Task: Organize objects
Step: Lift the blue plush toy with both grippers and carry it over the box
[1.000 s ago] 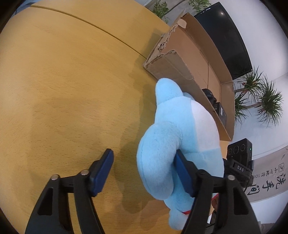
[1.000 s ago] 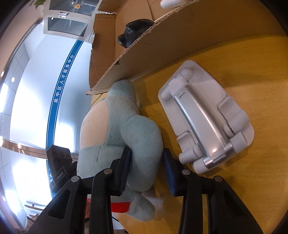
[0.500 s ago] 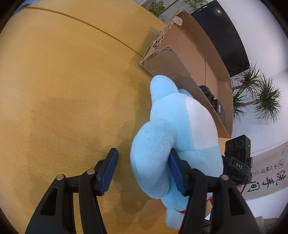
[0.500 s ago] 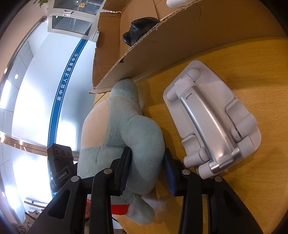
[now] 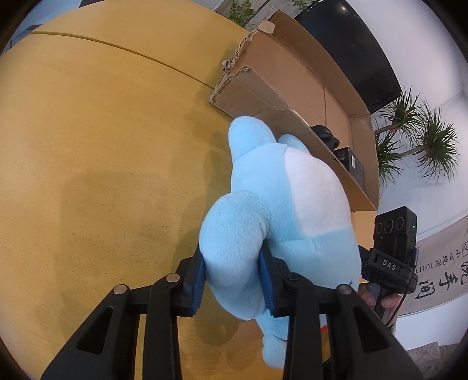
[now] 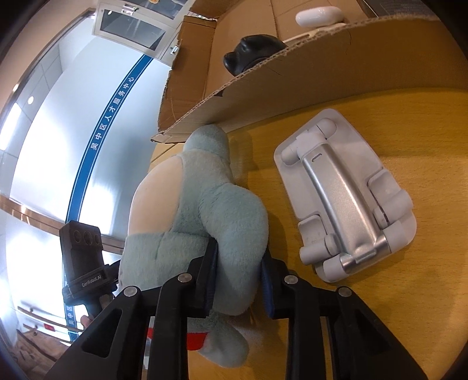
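Observation:
A light blue plush toy (image 5: 280, 204) with a white belly sits on the wooden table, its top end against a cardboard box (image 5: 292, 87). My left gripper (image 5: 232, 279) is shut on one of its rounded limbs, blue pads pressing both sides. My right gripper (image 6: 238, 277) grips the opposite limb of the plush toy (image 6: 204, 210), its jaws still closing and squeezing the fur. Each gripper shows in the other's view, beyond the toy. The box (image 6: 263, 76) holds a black object (image 6: 251, 52) and a white case (image 6: 317, 16).
A grey and white folding stand (image 6: 345, 204) lies flat on the table right of the toy. A small black box (image 5: 351, 166) sits inside the carton. Bare tabletop (image 5: 102, 160) stretches to the left. Potted plants (image 5: 421, 140) and a wall stand behind.
My left gripper's jaws closed from wide apart onto the toy's limb. My right gripper's jaws tightened a little on the other limb. The toy stayed where it was.

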`<state>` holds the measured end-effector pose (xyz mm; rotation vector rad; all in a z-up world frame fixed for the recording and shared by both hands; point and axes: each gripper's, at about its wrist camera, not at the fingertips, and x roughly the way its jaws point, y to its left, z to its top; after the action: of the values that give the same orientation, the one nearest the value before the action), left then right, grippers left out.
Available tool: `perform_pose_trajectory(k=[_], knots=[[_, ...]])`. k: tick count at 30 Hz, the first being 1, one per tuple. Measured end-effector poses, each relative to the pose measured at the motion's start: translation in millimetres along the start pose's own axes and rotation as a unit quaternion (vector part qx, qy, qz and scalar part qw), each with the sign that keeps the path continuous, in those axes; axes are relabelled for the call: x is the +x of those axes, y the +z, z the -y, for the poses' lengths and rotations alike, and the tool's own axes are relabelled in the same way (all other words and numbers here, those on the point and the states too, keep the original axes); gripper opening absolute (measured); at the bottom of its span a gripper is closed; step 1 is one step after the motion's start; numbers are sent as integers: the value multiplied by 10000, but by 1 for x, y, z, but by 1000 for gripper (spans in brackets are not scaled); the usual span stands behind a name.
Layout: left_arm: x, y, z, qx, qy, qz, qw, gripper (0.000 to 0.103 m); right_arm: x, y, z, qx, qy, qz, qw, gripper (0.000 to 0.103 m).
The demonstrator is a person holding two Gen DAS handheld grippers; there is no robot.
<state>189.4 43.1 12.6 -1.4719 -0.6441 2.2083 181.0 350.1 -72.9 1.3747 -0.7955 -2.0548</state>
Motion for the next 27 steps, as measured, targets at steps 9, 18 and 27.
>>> perform_pose_trajectory(k=[9,18,27], knots=[[-10,-6,10,79,-36,147,9999,29,-4,-4,-9,-168,20,142,9998,23],[-22,2,43,445,-67,357,9983,29,-28,1,-27,-328,-49,517,9981,23],[-25,11,68,761,-240,498,9956,29,-55,2,-55,-580,-158,971,9935,23]])
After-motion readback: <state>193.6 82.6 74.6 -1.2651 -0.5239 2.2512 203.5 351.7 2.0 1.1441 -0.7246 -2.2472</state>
